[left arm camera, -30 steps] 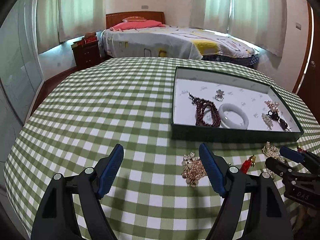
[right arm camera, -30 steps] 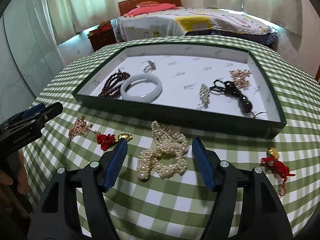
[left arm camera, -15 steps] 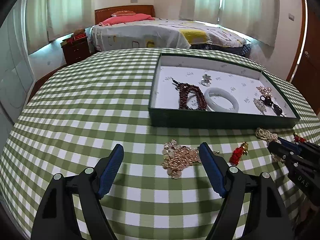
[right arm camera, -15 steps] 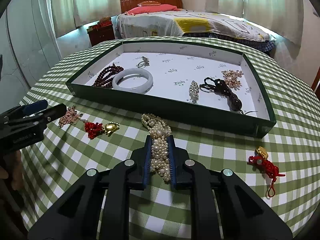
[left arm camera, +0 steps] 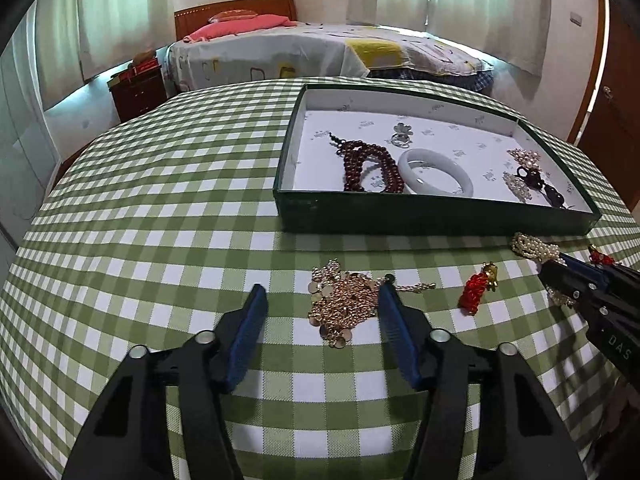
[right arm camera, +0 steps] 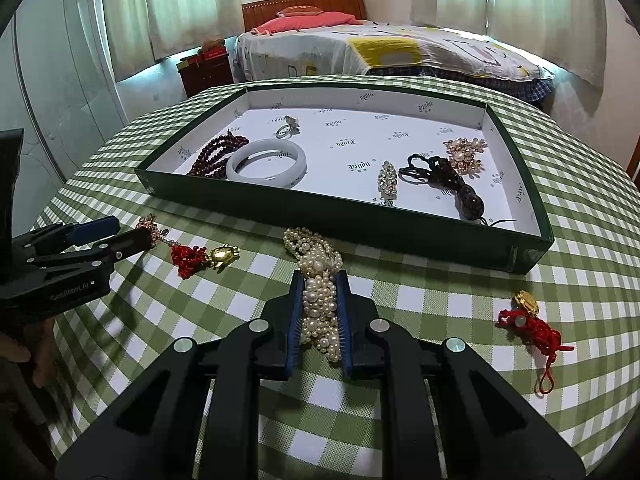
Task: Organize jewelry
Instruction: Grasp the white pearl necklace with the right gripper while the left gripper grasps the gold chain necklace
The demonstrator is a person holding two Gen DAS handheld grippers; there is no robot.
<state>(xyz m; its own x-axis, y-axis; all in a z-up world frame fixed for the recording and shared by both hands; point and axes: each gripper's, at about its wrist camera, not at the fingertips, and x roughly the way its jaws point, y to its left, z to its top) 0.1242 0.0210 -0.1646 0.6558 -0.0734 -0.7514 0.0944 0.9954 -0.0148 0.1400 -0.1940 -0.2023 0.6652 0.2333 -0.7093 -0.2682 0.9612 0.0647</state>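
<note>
My right gripper (right arm camera: 319,280) is shut on the pearl necklace (right arm camera: 316,276), which lies bunched on the checked cloth just before the green tray (right arm camera: 348,216). My left gripper (left arm camera: 320,296) is open, its fingers on either side of the gold coin chain (left arm camera: 344,300) on the cloth. The tray (left arm camera: 432,216) holds a dark red bead string (left arm camera: 366,164), a white bangle (left arm camera: 436,171), a ring (left arm camera: 401,136), brooches (right arm camera: 464,152) and a dark bead cord (right arm camera: 448,180).
A red tassel with a gold charm (left arm camera: 478,288) lies between the grippers. Another red tassel (right arm camera: 528,324) lies at the right on the cloth. A bed (left arm camera: 320,52) and a nightstand (left arm camera: 136,88) stand beyond the table.
My right gripper has closed on the pearl necklace. My left gripper has moved forward and down so its open fingers straddle the gold chain.
</note>
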